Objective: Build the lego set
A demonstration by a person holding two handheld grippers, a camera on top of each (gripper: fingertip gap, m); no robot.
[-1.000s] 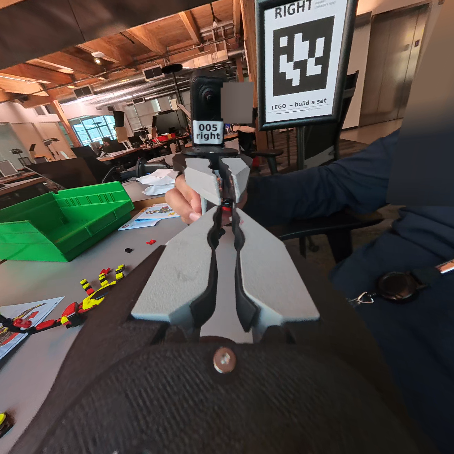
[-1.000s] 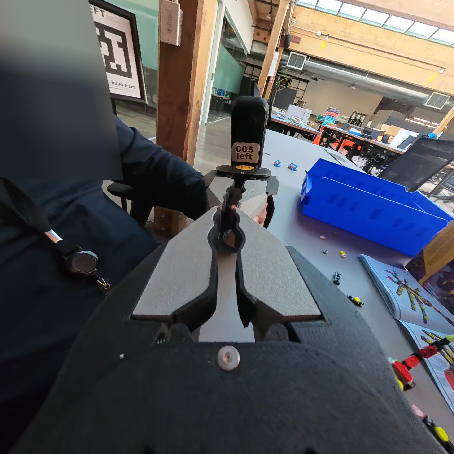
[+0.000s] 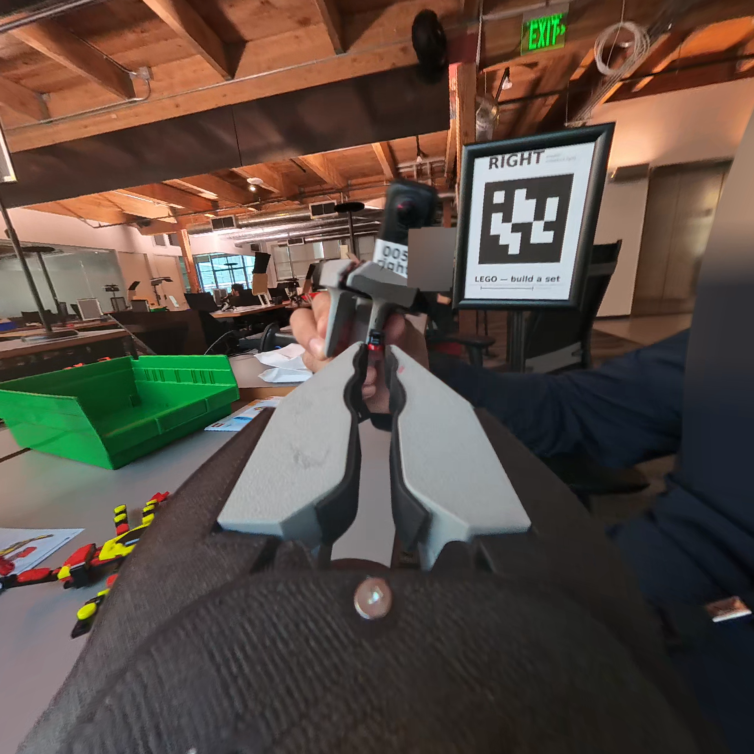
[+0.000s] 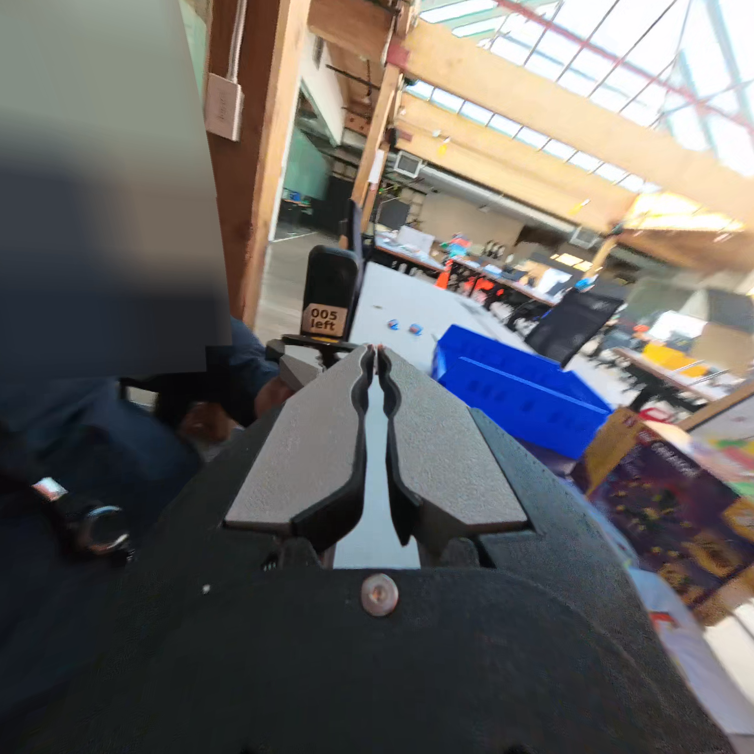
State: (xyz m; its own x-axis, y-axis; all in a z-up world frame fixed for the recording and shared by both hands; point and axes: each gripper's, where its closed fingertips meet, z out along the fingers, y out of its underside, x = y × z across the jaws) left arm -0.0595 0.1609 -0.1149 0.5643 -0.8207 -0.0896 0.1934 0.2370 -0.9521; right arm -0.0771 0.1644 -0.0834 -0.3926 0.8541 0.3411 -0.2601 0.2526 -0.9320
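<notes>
Both grippers meet mid-air; right gripper (image 3: pixel 374 342) pinches red-black lego piece (image 3: pixel 375 341).

Two grippers are showing, the left gripper (image 3: pixel 374 347) and the right gripper (image 4: pixel 375 347). One green bin (image 3: pixel 118 404) is sitting toward the table's (image 3: pixel 49 481) far left edge, and one blue bin (image 4: pixel 518 391) toward its far right edge. Two small blue pieces (image 4: pixel 404 326) are lying beyond the blue bin. One red-and-yellow lego model (image 3: pixel 94 559) is lying near the left edge. One purple box (image 4: pixel 669 502) is standing at the right edge.
</notes>
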